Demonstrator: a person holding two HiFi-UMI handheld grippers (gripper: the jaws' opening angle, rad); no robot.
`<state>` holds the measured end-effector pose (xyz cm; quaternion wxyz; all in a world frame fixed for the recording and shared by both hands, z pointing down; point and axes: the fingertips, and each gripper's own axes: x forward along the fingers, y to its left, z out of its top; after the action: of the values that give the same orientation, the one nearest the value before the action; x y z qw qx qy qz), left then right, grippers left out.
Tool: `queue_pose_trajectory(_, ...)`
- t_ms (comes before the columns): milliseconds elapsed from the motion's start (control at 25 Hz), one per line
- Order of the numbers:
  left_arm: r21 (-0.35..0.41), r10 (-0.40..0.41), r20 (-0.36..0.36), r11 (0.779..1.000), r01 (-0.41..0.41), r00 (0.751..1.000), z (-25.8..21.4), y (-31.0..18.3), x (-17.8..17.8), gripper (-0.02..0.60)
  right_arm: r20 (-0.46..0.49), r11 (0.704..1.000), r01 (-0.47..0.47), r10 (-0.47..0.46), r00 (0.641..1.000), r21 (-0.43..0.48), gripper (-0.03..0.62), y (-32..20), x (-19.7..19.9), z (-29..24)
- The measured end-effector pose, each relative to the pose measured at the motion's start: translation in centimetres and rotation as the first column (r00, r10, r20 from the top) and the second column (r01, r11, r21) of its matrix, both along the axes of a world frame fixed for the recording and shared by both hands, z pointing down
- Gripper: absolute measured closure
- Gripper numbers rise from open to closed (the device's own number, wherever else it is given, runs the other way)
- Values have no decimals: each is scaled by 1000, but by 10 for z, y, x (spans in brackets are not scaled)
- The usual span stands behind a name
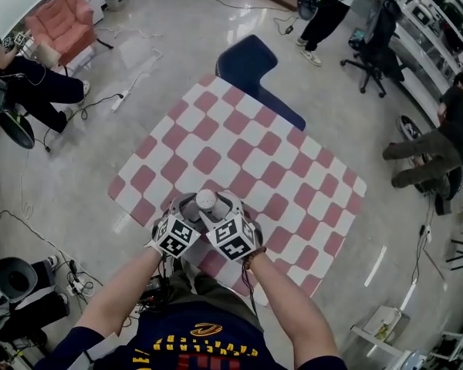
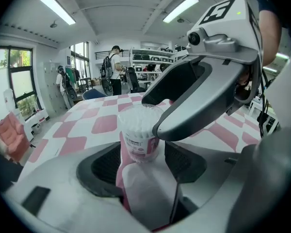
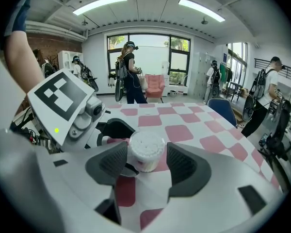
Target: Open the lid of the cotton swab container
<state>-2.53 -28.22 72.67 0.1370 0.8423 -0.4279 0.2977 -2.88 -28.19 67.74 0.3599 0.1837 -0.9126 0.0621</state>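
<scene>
Container (image 1: 206, 200) of cotton swabs stands upright on the checked table (image 1: 293, 168), between the spread jaws of the left gripper (image 2: 143, 161) and the right gripper (image 3: 143, 165), neither clamping it.

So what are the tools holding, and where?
Nothing is held. The cotton swab container stands between the open jaws of the left tool and the right tool; neither presses on it.

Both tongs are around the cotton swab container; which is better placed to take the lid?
Right, probably. The right tongs stand open with the lid of the cotton swab container between their pads. The left tongs, also open, straddle its labelled body lower down, better suited to steadying it.
</scene>
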Motion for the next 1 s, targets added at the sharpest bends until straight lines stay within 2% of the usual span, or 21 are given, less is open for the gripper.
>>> queue_pose_trajectory(280, 1, 8, 54, 1000, -8, 998, 12, -6, -2, 316, 4, 1000, -15, 15, 1000, -5, 362, -2, -2, 1)
queue_pose_trajectory(440, 4, 18, 60, 1000, -18, 998, 10, -6, -1, 319, 23, 998, -54, 54, 998, -12, 362, -4, 5, -4)
queue_pose_trajectory(520, 2, 22, 60, 1000, -22, 998, 10, -5, -1, 351, 32, 998, -68, 69, 997, -16, 362, -3, 6, -7)
queue_pose_trajectory(760, -12, 48, 42, 999, -47, 998, 10, -3, 3, 347, 34, 997, -78, 79, 996, -16, 362, 0, 7, -10)
queue_pose_trajectory(1000, 3, 57, 72, 998, -57, 996, 6, -7, 4, 336, 37, 996, -93, 94, 995, -6, 362, 1, 7, -17)
